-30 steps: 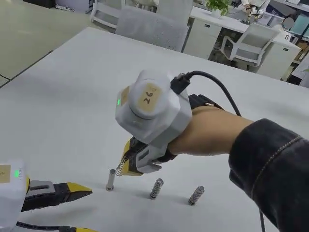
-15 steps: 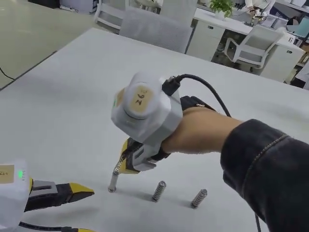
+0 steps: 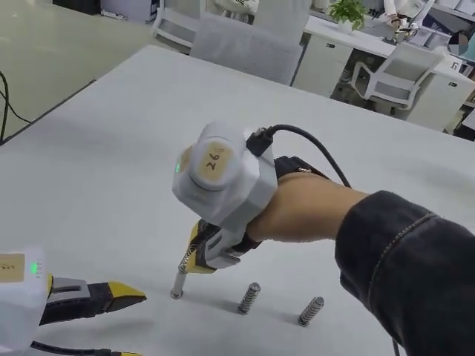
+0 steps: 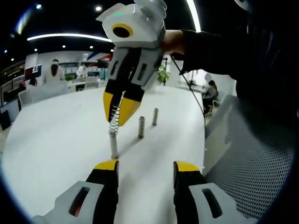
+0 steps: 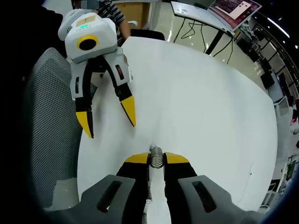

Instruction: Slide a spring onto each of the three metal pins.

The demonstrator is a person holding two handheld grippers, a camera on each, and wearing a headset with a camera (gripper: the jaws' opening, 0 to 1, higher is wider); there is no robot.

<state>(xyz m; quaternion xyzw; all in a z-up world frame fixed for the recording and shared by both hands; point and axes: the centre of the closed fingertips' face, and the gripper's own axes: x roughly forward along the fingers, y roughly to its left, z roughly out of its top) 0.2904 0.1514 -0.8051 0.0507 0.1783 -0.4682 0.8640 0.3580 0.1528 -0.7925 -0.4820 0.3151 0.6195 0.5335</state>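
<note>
The right gripper [image 3: 191,261] pinches the last spring [image 3: 184,257] upright, its lower end meeting the bare pin [image 3: 177,285], seemingly lined up to slide down. The left gripper [image 5: 110,125] hangs wide open nearby. The middle pin [image 3: 249,297] and end pin [image 3: 311,311] already carry springs.

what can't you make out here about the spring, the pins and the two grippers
- Head view: how the right gripper holds the coiled metal spring, covered by the gripper's own body.
- Right gripper view: the bare upright metal pin, behind the shut jaws and the spring.
- Left gripper view: whether the spring's lower end is over the pin's tip, too small.
- Head view: the left gripper, cut off by the bottom-left edge.
</note>
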